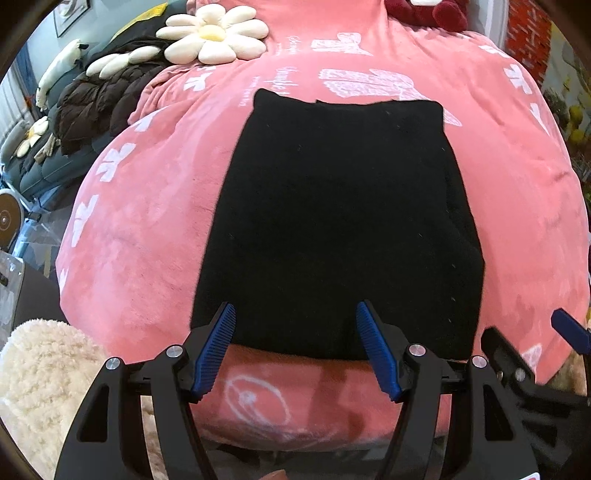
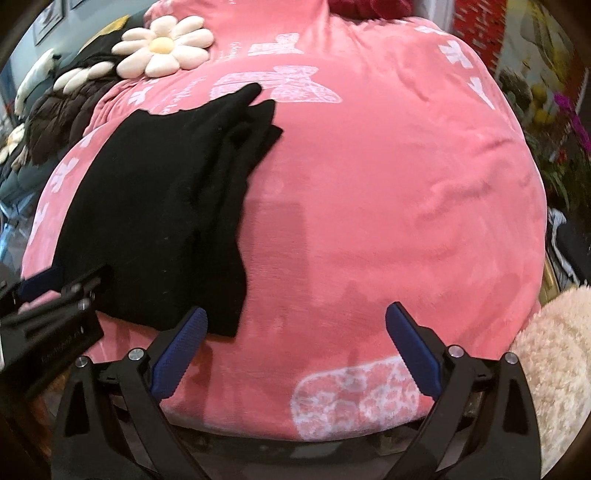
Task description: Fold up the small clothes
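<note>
While both tools stand released with nothing between their blue ribbed pads, the folded black knit garment (image 1: 332, 229) lies flat on the pink plush blanket with white butterfly print (image 1: 147, 229), which covers what appears to be a bed. The left tool (image 1: 295, 349) hovers at the garment's near edge, jaws spread to either side of its near left portion without pressing on it. The right tool (image 2: 295, 347) hangs over bare blanket just beside the garment's near right corner, jaws at full spread. Risk: the right side shows several stacked layers with stepped, uneven edges; a grasp that catches only the top layer would probably peel the stack apart and undo the fold. Risk: the plush blanket may be pinched together with the knit and dragged. The garment's long axis runs from the tools toward the cream flower-shaped cushion (image 1: 214, 35), with two small pointed corners at the far end.
</note>
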Available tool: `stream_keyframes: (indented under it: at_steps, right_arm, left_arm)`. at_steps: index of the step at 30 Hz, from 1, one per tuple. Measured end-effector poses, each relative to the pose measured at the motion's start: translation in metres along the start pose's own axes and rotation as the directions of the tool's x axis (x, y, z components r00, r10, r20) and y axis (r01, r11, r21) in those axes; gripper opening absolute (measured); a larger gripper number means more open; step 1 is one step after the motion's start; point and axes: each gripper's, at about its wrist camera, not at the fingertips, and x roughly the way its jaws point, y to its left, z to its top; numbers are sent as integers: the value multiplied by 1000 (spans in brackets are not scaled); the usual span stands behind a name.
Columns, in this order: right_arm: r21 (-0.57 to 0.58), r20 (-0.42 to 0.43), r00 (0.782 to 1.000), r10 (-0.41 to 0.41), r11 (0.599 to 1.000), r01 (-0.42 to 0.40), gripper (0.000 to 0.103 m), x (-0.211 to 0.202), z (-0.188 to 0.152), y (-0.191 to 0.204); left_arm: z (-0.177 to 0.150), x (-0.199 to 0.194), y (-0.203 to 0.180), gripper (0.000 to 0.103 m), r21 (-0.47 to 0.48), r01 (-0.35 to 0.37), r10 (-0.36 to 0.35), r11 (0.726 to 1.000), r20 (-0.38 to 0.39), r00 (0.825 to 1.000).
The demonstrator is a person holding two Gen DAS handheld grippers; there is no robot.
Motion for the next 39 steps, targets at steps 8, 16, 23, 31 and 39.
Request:
stream_keyframes:
  at_steps: [8, 16, 23, 31, 39]
  right_arm:
    - [14, -4, 1000, -2, 1000, 2, 95, 1, -1, -3]
    - [6, -5, 1000, -4, 1000, 4, 95, 1, -2, 0]
    - [6, -5, 1000, -5, 1000, 5, 95, 1, -2, 1]
    - [5, -7, 1000, -6, 1000, 6, 95, 1, -2, 0]
    - [3, -3, 1000, -8, 1000, 8, 95, 1, -2, 1]
  left_arm:
    - [-6, 1, -6, 65, 4, -20, 20, 1000, -3, 1000]
    - [-8, 3, -6, 65, -5, -19, 19, 1000, -18, 1000]
    - [-8, 3, -5, 69, -12, -29, 29, 1000, -14, 999]
    - [-9, 3, 0, 70, -27, -18, 18, 999, -7, 1000]
    - [-11, 3, 3, 70, -40, -9, 9, 999, -3, 1000]
